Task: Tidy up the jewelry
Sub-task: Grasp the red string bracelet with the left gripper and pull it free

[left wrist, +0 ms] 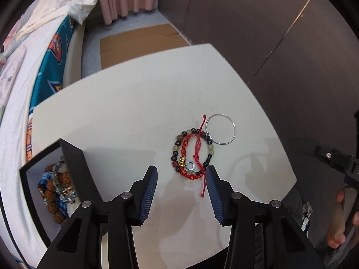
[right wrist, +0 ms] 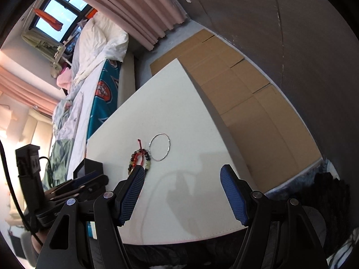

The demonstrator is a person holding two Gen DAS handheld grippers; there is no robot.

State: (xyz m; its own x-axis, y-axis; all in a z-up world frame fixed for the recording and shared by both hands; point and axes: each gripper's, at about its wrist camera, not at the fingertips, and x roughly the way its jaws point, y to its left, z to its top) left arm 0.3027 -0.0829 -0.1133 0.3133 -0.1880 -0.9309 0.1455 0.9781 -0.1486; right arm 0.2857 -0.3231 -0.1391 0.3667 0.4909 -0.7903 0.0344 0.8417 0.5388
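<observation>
Only our left view looks into the black box [left wrist: 74, 157] at the table's [left wrist: 134, 103] near left corner, with beads [left wrist: 56, 190] inside. Our left gripper [left wrist: 181, 174] and right gripper [right wrist: 181, 174] both gape wide, holding nothing. Just ahead lie the bead bracelet [left wrist: 193, 152], red cord [left wrist: 197, 148], small ring [left wrist: 191, 165] and bangle [left wrist: 221, 129], with bare tabletop beyond to the far edge.

A beaded bracelet [left wrist: 192, 151] of dark and pale green beads lies flat on the white table. Inside it lie a red cord bracelet [left wrist: 197, 150] and a small silver ring [left wrist: 191, 165]. A thin silver bangle [left wrist: 221, 129] touches its far side.
</observation>
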